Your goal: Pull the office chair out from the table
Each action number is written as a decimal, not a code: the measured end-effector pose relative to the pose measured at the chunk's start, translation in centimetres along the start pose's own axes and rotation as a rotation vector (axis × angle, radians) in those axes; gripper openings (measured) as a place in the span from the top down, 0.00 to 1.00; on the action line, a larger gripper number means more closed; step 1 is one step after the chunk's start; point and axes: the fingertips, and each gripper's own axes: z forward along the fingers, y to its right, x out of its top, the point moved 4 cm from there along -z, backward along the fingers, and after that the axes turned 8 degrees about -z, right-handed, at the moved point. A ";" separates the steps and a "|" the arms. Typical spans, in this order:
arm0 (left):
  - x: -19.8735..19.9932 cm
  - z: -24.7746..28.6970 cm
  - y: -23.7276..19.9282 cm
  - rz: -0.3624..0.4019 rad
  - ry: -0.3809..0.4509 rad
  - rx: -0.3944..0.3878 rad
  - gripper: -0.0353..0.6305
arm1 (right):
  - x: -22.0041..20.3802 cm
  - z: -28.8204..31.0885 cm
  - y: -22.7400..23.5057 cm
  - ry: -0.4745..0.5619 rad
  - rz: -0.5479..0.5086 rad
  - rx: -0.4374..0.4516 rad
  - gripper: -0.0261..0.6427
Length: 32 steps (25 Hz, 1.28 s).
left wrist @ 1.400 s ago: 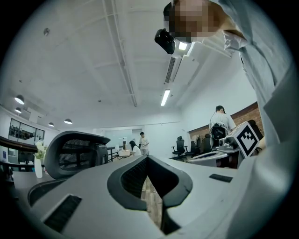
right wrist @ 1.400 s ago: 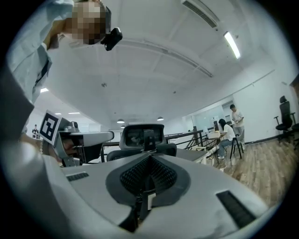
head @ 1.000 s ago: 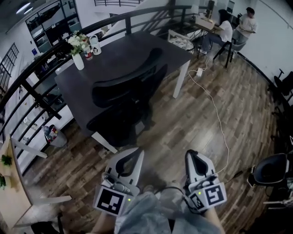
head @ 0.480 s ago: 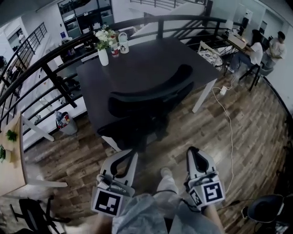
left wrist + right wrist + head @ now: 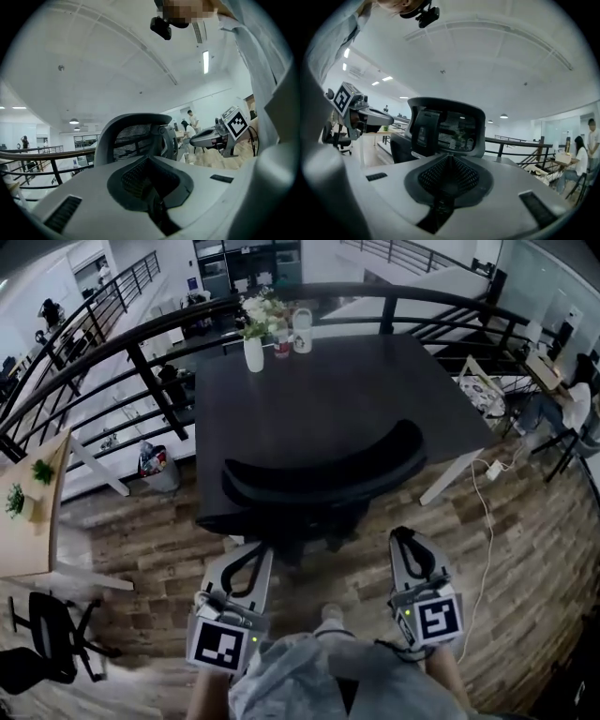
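The left gripper (image 5: 255, 554), closed and empty, is hovering near the black office chair (image 5: 323, 474), which is sitting tucked against the near edge of the dark bench (image 5: 328, 381). On the right, the right gripper (image 5: 405, 538) is just parting its jaws, with nothing between them.

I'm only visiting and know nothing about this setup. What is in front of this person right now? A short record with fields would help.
Setting: wood-plank floor beside a black metal railing
Table: dark rectangular table, with a white vase of flowers near its far edge
Chair: black mesh-backed office chair, tucked against the table's near edge
Left hand-held gripper: shut, empty, short of the chair
Right hand-held gripper: jaws have just been opening slightly, nothing between them, short of the chair
Task status: chair not yet touched
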 end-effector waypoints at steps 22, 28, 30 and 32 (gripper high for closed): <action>-5.4 3.4 -5.1 0.645 -0.557 0.171 0.62 | -3.7 10.5 7.4 -0.150 -0.906 0.277 0.58; -6.7 4.3 -6.8 0.777 -0.720 0.171 0.59 | -4.6 11.9 7.4 -0.174 -1.008 0.363 0.58; -7.1 4.6 -7.1 0.788 -0.751 0.173 0.59 | -5.0 11.9 7.3 -0.172 -1.021 0.378 0.58; -7.3 4.9 -7.4 0.788 -0.766 0.176 0.59 | -5.0 12.2 7.1 -0.162 -1.038 0.382 0.58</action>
